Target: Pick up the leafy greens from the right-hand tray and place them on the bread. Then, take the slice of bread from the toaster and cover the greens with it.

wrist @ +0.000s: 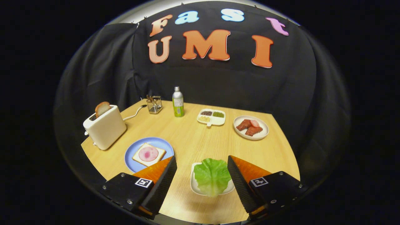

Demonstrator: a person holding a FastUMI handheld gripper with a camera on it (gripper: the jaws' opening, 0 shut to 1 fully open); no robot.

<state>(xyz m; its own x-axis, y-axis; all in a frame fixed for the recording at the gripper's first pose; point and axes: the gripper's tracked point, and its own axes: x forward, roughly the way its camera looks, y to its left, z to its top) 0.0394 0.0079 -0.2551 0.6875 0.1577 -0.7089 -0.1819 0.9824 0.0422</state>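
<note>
My gripper (202,164) is open, its two orange-and-black fingers spread wide above the table. A green lettuce leaf (212,176) lies on a small white tray (194,187) between the fingers, nearer the right one, untouched. Just beyond the left fingertip sits a blue plate (132,152) holding a slice of bread (148,154) topped with a round pink slice of ham. Further left stands a white toaster (104,128) with a slice of bread (102,108) sticking up from its slot.
At the back of the wooden table (187,137) stand a green bottle (178,102), a small wire basket (154,104), and a white divided dish (211,117) of grains. A white plate of meat pieces (251,127) sits to the right. The toaster's cable runs behind it.
</note>
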